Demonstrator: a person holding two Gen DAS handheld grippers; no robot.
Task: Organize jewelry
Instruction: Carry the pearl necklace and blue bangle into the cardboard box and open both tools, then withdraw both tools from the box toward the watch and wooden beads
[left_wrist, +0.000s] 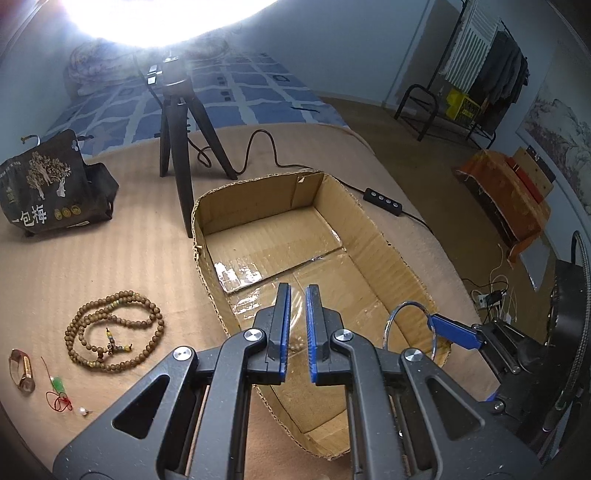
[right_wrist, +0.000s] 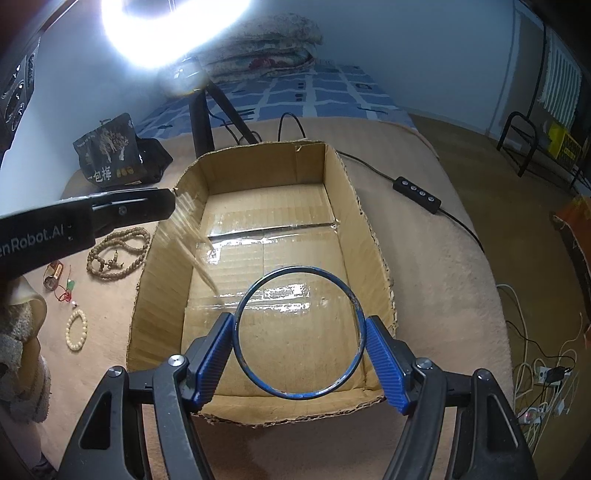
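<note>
My right gripper is shut on a blue metal bangle and holds it above the near end of the open cardboard box. The bangle and right fingers also show in the left wrist view. My left gripper hovers over the box with jaws slightly apart; a blurred light strand streaks below its tip into the box. On the beige blanket left of the box lie a brown bead necklace, an amber ring, a green pendant on red cord and a pale bead bracelet.
A black tripod with a bright ring light stands behind the box. A dark snack bag sits at the back left. A cable with a black switch runs to the right of the box. Floor and clothes rack lie beyond the bed.
</note>
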